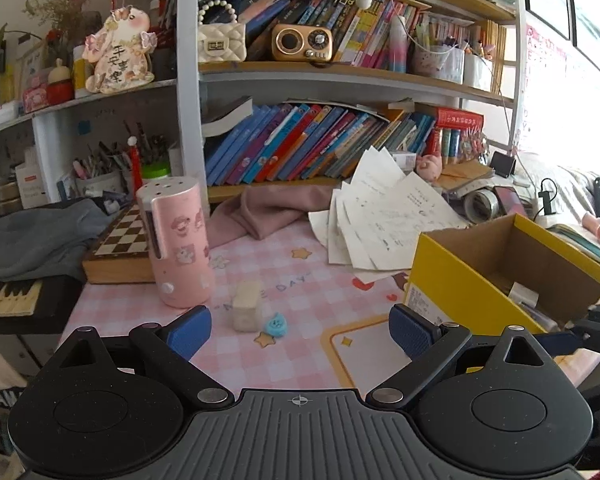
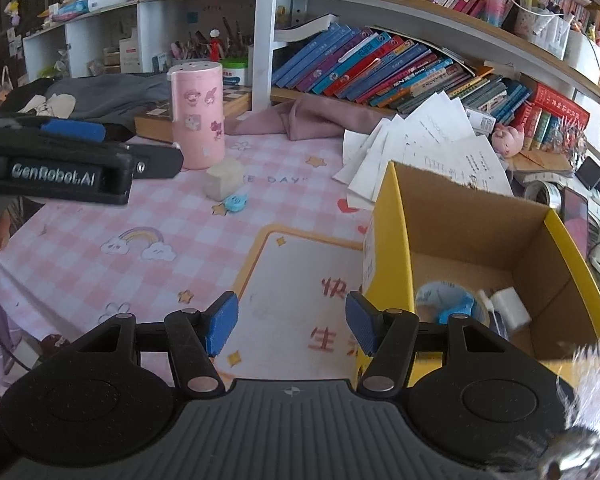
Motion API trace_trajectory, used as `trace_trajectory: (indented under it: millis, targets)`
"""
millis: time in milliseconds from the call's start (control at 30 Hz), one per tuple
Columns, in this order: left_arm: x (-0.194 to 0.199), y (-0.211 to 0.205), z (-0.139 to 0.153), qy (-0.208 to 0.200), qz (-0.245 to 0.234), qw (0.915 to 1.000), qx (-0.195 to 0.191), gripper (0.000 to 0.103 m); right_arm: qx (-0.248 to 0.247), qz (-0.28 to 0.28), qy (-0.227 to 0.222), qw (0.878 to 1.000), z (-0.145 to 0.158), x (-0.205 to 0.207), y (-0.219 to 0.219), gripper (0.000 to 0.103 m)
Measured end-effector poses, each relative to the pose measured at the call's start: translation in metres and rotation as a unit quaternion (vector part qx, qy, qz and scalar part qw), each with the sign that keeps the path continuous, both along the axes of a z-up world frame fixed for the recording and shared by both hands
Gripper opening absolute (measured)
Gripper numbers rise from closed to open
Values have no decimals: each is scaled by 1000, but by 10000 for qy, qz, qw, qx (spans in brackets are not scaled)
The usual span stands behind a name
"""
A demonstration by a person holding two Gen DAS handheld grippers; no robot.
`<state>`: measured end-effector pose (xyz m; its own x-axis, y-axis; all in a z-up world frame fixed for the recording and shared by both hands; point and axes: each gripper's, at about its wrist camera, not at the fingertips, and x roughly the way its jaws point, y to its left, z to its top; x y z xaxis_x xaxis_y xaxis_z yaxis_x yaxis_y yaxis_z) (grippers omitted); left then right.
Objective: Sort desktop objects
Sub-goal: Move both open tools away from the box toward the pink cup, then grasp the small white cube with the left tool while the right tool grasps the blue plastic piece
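A cream block eraser and a small blue drop-shaped toy lie on the pink checked desk mat, just ahead of my left gripper, which is open and empty. A pink pen-holder canister stands to their left. A yellow cardboard box sits on the right. In the right wrist view my right gripper is open and empty, beside the box, which holds a tape roll and a white item. The eraser, toy and canister lie further off.
A chessboard box lies behind the canister. Loose papers and a pink cloth lie at the back of the mat. Bookshelves rise behind. A keyboard sits at the left. The left gripper body crosses the right wrist view.
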<state>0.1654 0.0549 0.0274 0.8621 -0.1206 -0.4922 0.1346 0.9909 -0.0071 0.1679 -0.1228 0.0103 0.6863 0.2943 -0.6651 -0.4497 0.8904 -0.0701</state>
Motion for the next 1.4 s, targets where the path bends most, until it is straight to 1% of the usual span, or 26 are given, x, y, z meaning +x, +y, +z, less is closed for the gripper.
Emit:
trace_trajectory:
  millis: [100, 333, 433, 500, 600, 667, 800, 967, 1067, 1133, 1267, 1333, 1367, 1400]
  targets:
    - [6, -4, -3, -25, -82, 10000, 51, 97, 9, 103, -14, 9999, 0, 14, 4, 58]
    - [23, -5, -11, -17, -165, 9998, 138, 97, -7, 279, 147, 9995, -9, 42, 18, 56]
    - [33, -1, -12, 32, -89, 9998, 165, 97, -2, 350, 216, 9992, -14, 56, 25, 55]
    - [39, 5, -12, 45, 45, 9998, 185, 97, 8, 451, 227, 9987, -17, 61, 31, 55]
    - [51, 15, -12, 96, 182, 9997, 136, 97, 45, 580, 273, 9979, -20, 72, 38, 53]
    - [62, 20, -14, 170, 220, 9995, 138, 97, 83, 628, 322, 9975, -22, 79, 44, 53]
    - [89, 24, -22, 338, 239, 9988, 278, 97, 95, 763, 445, 9960, -31, 96, 60, 51]
    - [128, 26, -41, 747, 33, 9965, 368, 95, 76, 951, 550, 9939, -45, 118, 88, 50]
    - [157, 28, -55, 1099, -68, 9930, 430, 88, 73, 949, 588, 9937, -55, 134, 107, 48]
    - [175, 30, -62, 1330, -81, 9899, 491, 80, 97, 884, 638, 9940, -61, 145, 116, 45]
    - [204, 34, -77, 1698, -67, 9838, 568, 70, 89, 726, 600, 9955, -70, 163, 126, 45]
    - [213, 35, -85, 1874, -90, 9803, 611, 54, 76, 664, 572, 9961, -74, 170, 129, 45]
    - [216, 36, -88, 1943, -91, 9790, 604, 48, 68, 641, 590, 9962, -76, 174, 131, 45]
    - [218, 37, -91, 2010, -99, 9780, 556, 39, 62, 617, 612, 9962, -78, 178, 132, 45]
